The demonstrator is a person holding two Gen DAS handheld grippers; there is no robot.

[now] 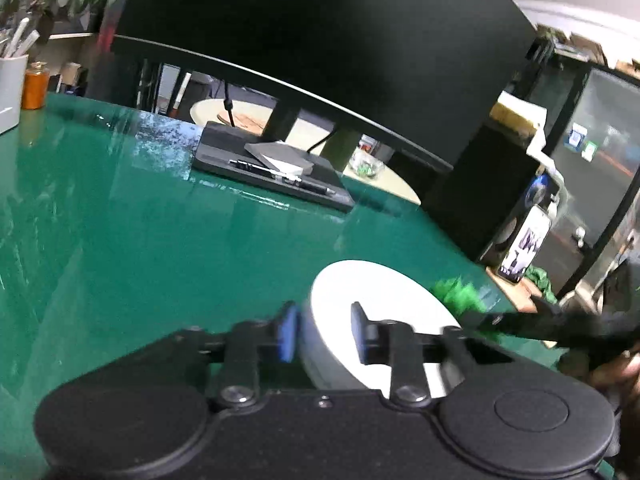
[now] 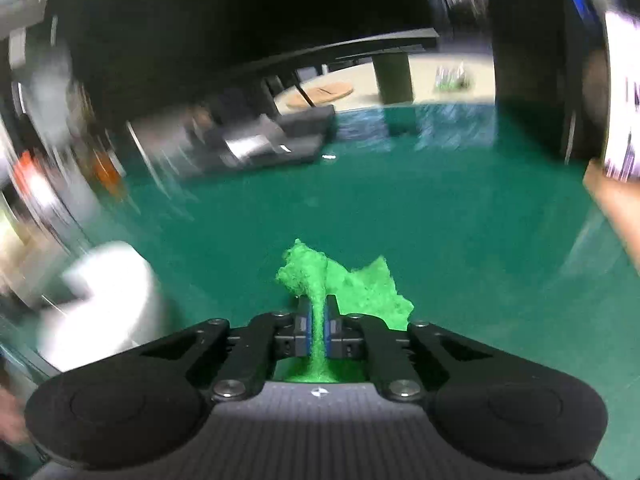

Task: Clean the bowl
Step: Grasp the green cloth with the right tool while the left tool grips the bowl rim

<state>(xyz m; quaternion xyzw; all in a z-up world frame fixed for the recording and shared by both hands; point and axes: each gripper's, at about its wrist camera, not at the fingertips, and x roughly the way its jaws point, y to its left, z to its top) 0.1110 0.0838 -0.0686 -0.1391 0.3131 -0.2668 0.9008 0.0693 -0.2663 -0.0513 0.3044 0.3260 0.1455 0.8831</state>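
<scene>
A white bowl (image 1: 384,300) stands on the green table mat (image 1: 160,248), low and right of centre in the left wrist view. My left gripper (image 1: 323,326) is shut on its near rim, with one blue pad (image 1: 289,332) outside the wall and the other inside. In the right wrist view, my right gripper (image 2: 318,312) is shut on a bright green cloth (image 2: 360,284), which bunches out ahead of the pads above the mat. The bowl (image 2: 108,300) shows as a white blur at lower left there. From the left wrist view, the right gripper (image 1: 480,318) holds the cloth (image 1: 460,292) at the bowl's right rim.
A dark monitor (image 1: 320,40) looms over the back of the table, its flat base (image 1: 272,168) carrying pens. A black box (image 1: 480,192) and a printed can (image 1: 524,248) stand at the right. A white cup (image 1: 10,88) and an orange can (image 1: 35,86) sit far left.
</scene>
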